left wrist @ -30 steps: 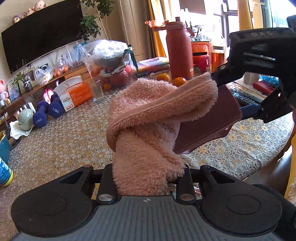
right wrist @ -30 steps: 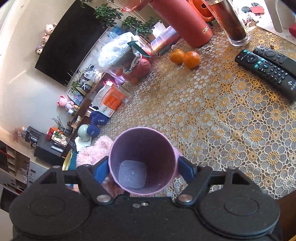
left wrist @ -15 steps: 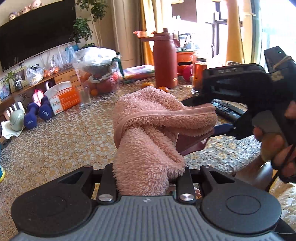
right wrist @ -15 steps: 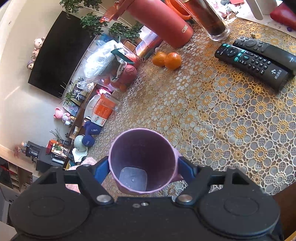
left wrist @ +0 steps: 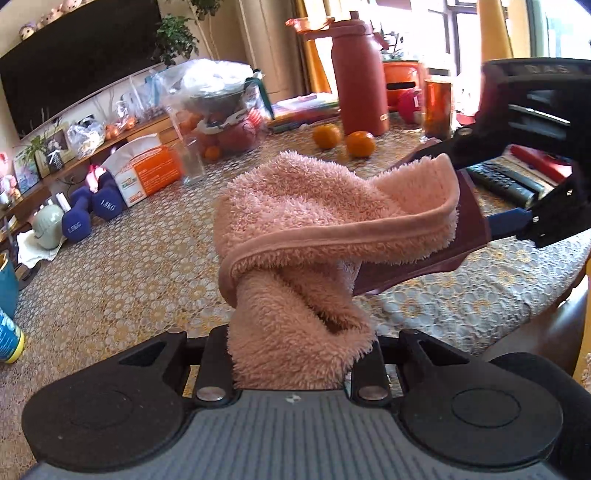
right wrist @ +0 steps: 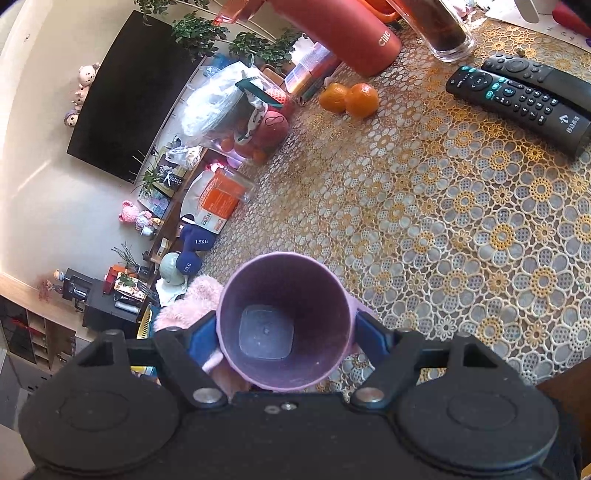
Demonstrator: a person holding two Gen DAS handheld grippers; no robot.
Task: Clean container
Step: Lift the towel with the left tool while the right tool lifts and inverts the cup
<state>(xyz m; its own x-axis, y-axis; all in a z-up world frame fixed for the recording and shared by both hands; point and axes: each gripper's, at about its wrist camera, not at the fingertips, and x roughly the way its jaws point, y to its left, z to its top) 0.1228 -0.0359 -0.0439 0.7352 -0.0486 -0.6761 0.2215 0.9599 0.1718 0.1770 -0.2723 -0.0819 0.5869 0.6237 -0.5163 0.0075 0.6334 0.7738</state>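
A fluffy pink cloth [left wrist: 317,229] stands bunched up out of my left gripper [left wrist: 295,354], which is shut on its lower end; the cloth hides the fingertips. The cloth's hemmed fold lies over the outside of a purple cup [left wrist: 469,225]. My right gripper [right wrist: 284,328] is shut on that cup [right wrist: 284,280], its blue pads [right wrist: 369,332] pressing both sides. The cup's open mouth faces the right wrist camera and shows a grey square bottom. The pink cloth [right wrist: 192,299] shows at the cup's lower left. Both are held above a lace-covered table [right wrist: 461,221].
On the table stand a red flask [left wrist: 356,74], two oranges [left wrist: 360,144], a glass of dark drink [right wrist: 443,26], two black remotes [right wrist: 517,99], a bag of fruit [left wrist: 221,107], an empty glass [left wrist: 192,162] and an orange tissue box [left wrist: 147,170]. The table edge [left wrist: 535,295] curves at right.
Half a second ago the cloth had slipped back from the cup's side; now it lies against the cup again. The cup stays gripped the same way.
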